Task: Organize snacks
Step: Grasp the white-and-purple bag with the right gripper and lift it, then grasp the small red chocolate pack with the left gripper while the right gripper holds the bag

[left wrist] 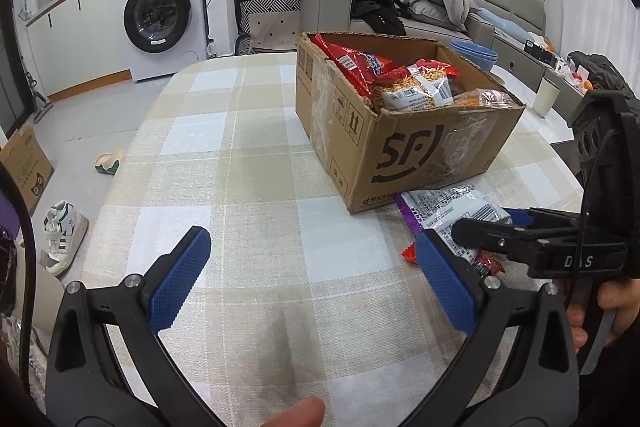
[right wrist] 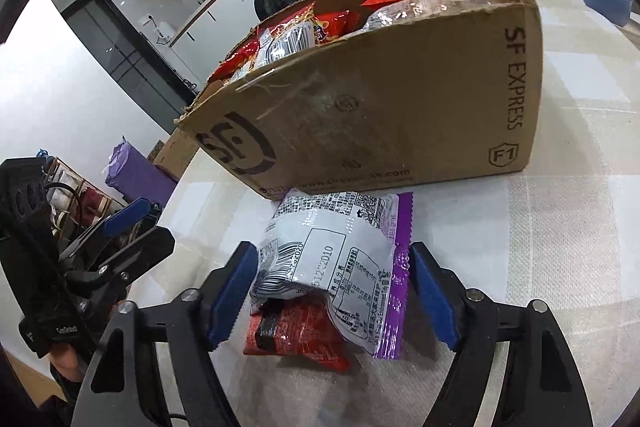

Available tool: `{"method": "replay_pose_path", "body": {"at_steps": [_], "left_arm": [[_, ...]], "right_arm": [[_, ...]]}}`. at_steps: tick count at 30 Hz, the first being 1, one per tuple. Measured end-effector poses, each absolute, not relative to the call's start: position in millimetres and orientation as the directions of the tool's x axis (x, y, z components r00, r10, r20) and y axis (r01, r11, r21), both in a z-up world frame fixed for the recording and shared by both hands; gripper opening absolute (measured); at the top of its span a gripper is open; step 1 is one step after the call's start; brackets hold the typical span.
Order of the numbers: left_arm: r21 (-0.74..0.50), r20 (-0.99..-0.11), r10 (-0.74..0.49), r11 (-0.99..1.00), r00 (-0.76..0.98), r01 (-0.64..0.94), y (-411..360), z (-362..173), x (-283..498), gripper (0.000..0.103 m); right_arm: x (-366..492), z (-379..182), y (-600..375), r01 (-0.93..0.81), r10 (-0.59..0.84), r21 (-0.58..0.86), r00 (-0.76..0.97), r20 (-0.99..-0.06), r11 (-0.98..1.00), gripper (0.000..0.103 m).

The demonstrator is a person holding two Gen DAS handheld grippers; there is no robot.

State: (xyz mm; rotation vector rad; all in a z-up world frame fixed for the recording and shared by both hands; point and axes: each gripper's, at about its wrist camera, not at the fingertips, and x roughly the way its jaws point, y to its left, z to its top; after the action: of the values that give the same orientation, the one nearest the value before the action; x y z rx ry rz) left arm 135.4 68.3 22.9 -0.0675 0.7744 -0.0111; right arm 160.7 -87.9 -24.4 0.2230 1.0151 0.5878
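Observation:
An open cardboard box (left wrist: 404, 147) holding several red and clear snack packets (left wrist: 400, 79) stands on the checked tablecloth. It also shows in the right wrist view (right wrist: 380, 99). In front of it lies a white and purple snack packet (right wrist: 340, 259) on top of a small red packet (right wrist: 296, 339). My right gripper (right wrist: 332, 295) is open with its blue pads either side of the white and purple packet, the left pad touching it. My left gripper (left wrist: 316, 279) is open and empty above bare tablecloth, left of those packets (left wrist: 456, 211).
Blue bowls (left wrist: 476, 53) and a pale cup (left wrist: 546, 97) stand behind the box at the right. The table edge (left wrist: 132, 155) curves at the left, with shoes and a cardboard box on the floor below. A washing machine and sofa stand beyond.

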Motion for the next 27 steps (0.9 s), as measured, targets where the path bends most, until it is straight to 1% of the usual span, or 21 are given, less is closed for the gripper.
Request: {"method": "replay_pose_path", "body": {"at_steps": [1,3,5,7,10,14,27], "left_arm": [[-0.067,-0.699,-0.035,0.998,0.714,-0.016,69,23,136,0.102],[-0.07,-0.701,-0.035,0.997,0.712,-0.019,71,22,135,0.102],[-0.072,-0.701,-0.034,0.997,0.712,-0.022,72,22,135,0.102],[-0.074,-0.701,-0.036,0.997,0.713,-0.023,73,22,135,0.102],[-0.074,-0.699,-0.037,0.997,0.714,-0.021,73,22,135,0.102],[-0.09,-0.703,-0.059,0.996,0.709,-0.006,71,21,135,0.102],[-0.115,-0.748,-0.149,0.989,0.647,0.096,30,7,136,0.102]], "right_arm": [[162,-25,-87,-0.362,0.562,0.441,0.385,-0.732,0.821,0.065],[160,-25,-86,-0.371,0.564,0.437,0.388,-0.729,0.819,0.06],[156,-21,-87,-0.386,0.576,0.44,0.395,-0.715,0.811,0.051],[151,-17,-86,-0.398,0.579,0.434,0.403,-0.709,0.808,0.049],[140,-5,-92,-0.419,0.581,0.416,0.436,-0.687,0.807,0.048],[125,12,-113,-0.425,0.595,0.421,0.492,-0.636,0.801,0.048],[120,49,-158,-0.381,0.548,0.395,0.604,-0.578,0.836,0.048]]}}
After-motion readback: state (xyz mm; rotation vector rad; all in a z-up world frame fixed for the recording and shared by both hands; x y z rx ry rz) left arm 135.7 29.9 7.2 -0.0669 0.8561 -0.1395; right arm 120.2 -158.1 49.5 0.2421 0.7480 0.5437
